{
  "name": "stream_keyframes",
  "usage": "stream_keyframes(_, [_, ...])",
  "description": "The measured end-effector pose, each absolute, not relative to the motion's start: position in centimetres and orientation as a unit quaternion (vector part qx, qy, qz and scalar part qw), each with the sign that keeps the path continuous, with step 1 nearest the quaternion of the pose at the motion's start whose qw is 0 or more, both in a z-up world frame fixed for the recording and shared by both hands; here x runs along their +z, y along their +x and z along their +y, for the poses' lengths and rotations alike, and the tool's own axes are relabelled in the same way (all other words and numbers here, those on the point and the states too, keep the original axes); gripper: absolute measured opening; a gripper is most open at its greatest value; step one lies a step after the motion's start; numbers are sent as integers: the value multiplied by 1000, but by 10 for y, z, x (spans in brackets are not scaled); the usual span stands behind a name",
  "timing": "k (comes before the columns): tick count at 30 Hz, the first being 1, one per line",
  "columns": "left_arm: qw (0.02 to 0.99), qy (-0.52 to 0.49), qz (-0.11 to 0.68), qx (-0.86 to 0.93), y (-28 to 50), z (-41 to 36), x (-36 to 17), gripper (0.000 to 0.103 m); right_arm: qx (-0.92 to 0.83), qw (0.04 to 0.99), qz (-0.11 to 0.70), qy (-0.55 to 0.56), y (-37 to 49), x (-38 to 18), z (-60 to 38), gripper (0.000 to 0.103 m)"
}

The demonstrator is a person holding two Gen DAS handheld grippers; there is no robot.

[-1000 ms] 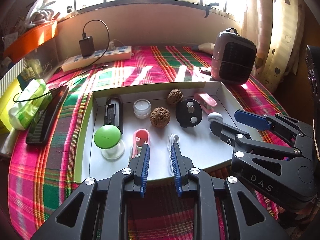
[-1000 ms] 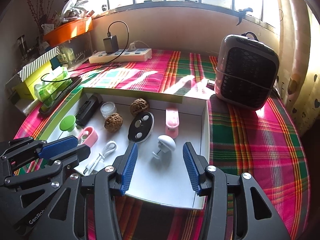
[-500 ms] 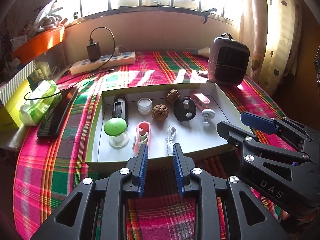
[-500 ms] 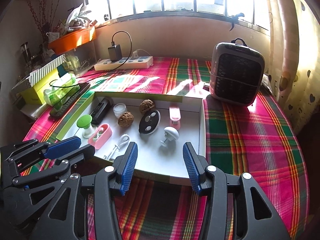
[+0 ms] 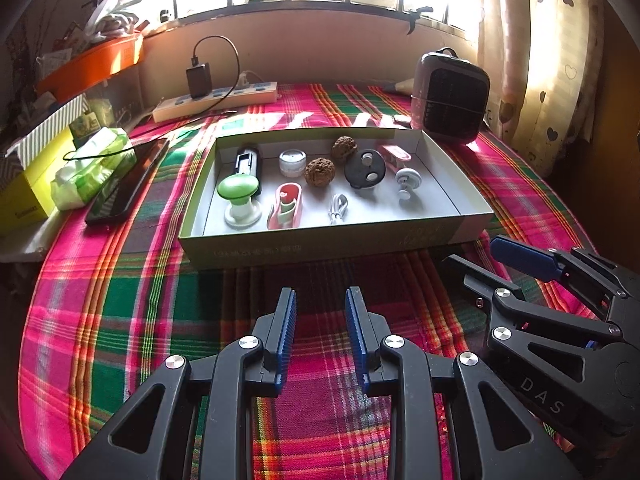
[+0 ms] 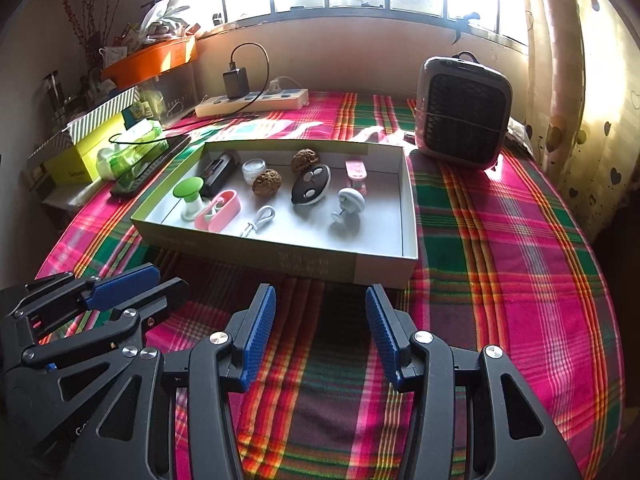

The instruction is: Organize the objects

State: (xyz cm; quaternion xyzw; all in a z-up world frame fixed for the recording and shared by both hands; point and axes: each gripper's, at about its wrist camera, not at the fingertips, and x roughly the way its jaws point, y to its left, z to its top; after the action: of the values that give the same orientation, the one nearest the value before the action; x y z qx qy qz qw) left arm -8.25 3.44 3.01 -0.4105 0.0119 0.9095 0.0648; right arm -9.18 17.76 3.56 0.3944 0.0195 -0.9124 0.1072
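Note:
A shallow cardboard box (image 5: 320, 242) (image 6: 380, 268) lies on the plaid tablecloth and holds small items. Among them are a green-capped stopper (image 5: 238, 190), a pink case (image 5: 286, 204), a white cable (image 5: 338, 208), two walnuts (image 5: 320, 171), a black oval disc (image 5: 365, 169), a white round hook (image 5: 408, 182), a pink clip (image 6: 355, 172), a small white jar (image 5: 292, 162) and a black device (image 5: 248, 162). My left gripper (image 5: 320, 300) hovers open over the cloth in front of the box, with nothing between its fingers. My right gripper (image 6: 320, 296) is open and empty, level with it to the right.
A grey fan heater (image 6: 462, 118) stands behind the box to the right. A power strip (image 5: 216, 100) with a charger lies by the window wall. A dark tablet (image 5: 128, 182), a green tissue pack (image 5: 94, 168) and a yellow box (image 5: 28, 184) sit at the left.
Both grippers have drawn back from above the box to the cloth in front of it, so the box looks farther away. The left jaws stand slightly wider.

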Motion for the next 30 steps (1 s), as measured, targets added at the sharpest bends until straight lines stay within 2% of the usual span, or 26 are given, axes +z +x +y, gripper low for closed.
stream_keyframes(22, [57,-425,15,903,-41,38,8,25,-905,89,22,416,-46,12,179,49])
stream_keyframes(26, [49,-419,28,906,-35,41,7,26,-906,83,22,415,-38,11,179,57])
stream_keyframes(30, [46,-414,22,909,-29,40,7,27,-909,71,31,410,-31,9,178,59])
